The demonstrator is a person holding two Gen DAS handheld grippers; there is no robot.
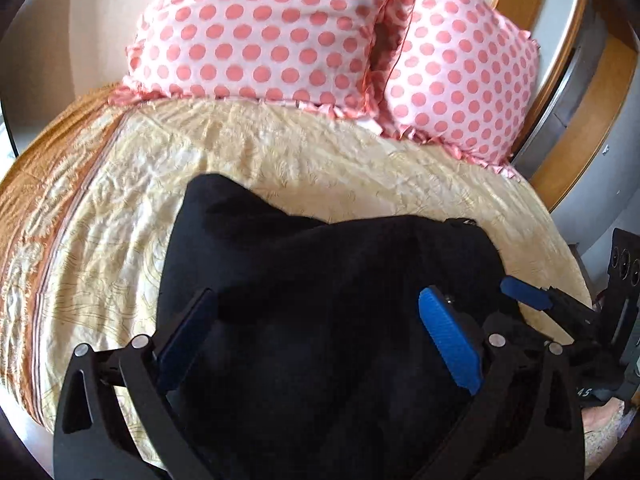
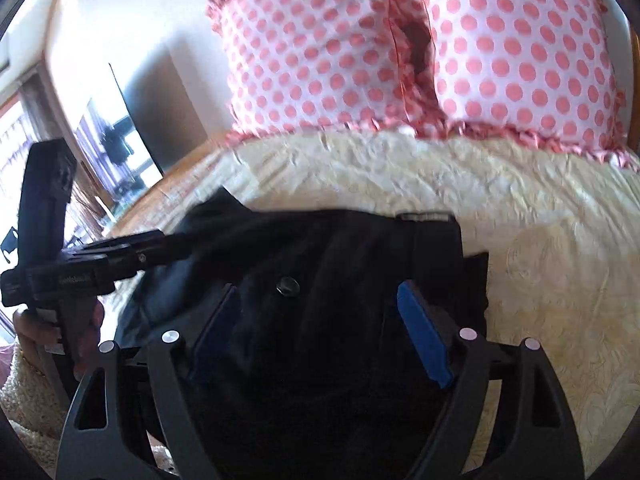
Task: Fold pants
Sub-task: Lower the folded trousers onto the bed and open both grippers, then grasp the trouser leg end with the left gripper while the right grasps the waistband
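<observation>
Black pants (image 1: pixel 320 248) lie bunched on a cream bedspread (image 1: pixel 320 148). My left gripper (image 1: pixel 318 294) hovers over them, its blue-padded fingers spread wide with dark cloth beneath and between them; no pad presses on it. At the pants' right edge shows a blue pad (image 1: pixel 524 293) of the right tool. In the right wrist view the pants (image 2: pixel 340 248) show a button (image 2: pixel 287 285) and the waistband. My right gripper (image 2: pixel 318 286) stands open over that part. The left tool's black frame (image 2: pixel 92 264) reaches in from the left, held by a hand (image 2: pixel 28 328).
Two white pillows with pink dots (image 1: pixel 260 32) (image 1: pixel 460 72) lean at the head of the bed. The bedspread has an orange border (image 1: pixel 48 184) on the left. A wooden headboard (image 1: pixel 576 152) curves at the right. A dark screen (image 2: pixel 160 112) stands beside the bed.
</observation>
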